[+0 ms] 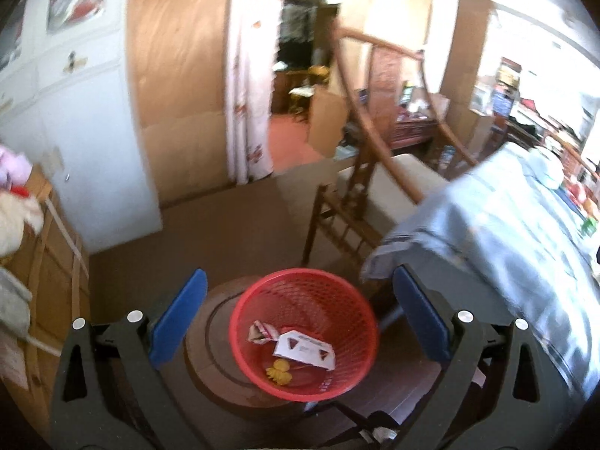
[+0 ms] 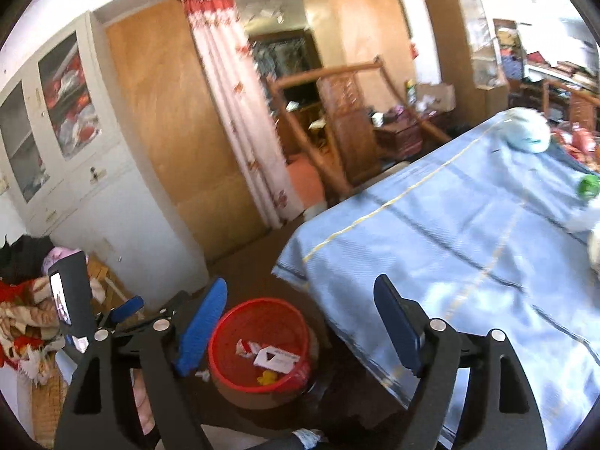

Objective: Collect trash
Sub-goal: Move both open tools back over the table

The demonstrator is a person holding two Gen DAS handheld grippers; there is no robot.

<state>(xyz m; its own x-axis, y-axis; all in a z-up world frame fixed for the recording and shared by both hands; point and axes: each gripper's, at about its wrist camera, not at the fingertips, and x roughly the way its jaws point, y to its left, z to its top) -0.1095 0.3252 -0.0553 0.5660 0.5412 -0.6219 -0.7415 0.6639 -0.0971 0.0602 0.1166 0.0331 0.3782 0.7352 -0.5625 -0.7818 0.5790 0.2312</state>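
A red mesh waste basket [image 1: 356,311] stands on a round wooden stool; in the right wrist view the basket [image 2: 240,322] sits low at centre. Inside lie a white carton [image 1: 304,348], a red-and-white wrapper [image 1: 260,332] and a yellow scrap [image 1: 279,371]. My left gripper [image 1: 300,300] is open and empty, directly above the basket. My right gripper [image 2: 300,300] is open and empty, above and to the right of the basket; the left gripper [image 2: 129,309] shows at its left. On the blue-clothed table [image 2: 450,225] lie a light-blue crumpled item [image 2: 528,133] and a green item [image 2: 588,186].
A wooden chair [image 1: 348,221] stands behind the basket by the table corner. A white cabinet [image 1: 75,112] and a cardboard box with clothes [image 1: 37,262] are at left. A small white scrap [image 2: 202,375] lies beside the basket. A curtained doorway [image 1: 285,93] is behind.
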